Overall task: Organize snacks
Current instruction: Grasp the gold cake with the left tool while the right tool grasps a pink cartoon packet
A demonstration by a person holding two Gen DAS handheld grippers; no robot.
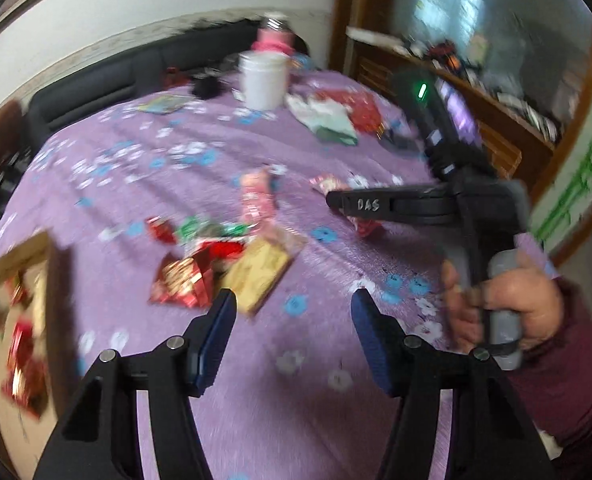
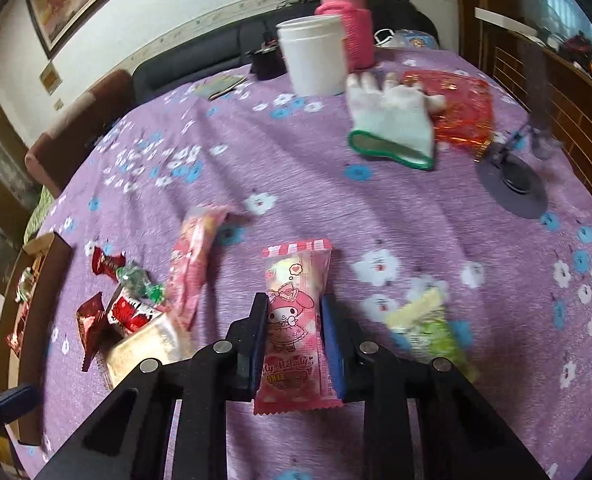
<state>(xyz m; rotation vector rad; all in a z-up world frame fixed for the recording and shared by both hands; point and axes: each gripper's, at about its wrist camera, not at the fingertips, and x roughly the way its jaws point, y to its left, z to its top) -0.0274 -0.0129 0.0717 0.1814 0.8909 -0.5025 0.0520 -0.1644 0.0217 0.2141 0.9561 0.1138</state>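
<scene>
My right gripper (image 2: 294, 312) is shut on a pink My Melody snack packet (image 2: 294, 320), held between the blue pads above the purple flowered tablecloth (image 2: 296, 184). In the left wrist view the right gripper (image 1: 335, 200) reaches in from the right. My left gripper (image 1: 294, 304) is open and empty above the cloth. A pile of snacks lies to the left: red wrappers (image 2: 96, 320), a green candy (image 2: 140, 280), a beige packet (image 2: 152, 344) and a long pink packet (image 2: 194, 256). A green-white packet (image 2: 427, 324) lies to the right. A cardboard box (image 1: 20, 304) holding snacks stands at the left edge.
A white tub (image 2: 313, 54), a pink-sleeved bottle (image 2: 349, 28), a white glove with green cuff (image 2: 391, 124), a red bag (image 2: 455, 108) and a black round stand base (image 2: 513, 188) sit at the far side. A dark sofa (image 2: 200, 56) and wooden furniture (image 2: 555, 92) border the table.
</scene>
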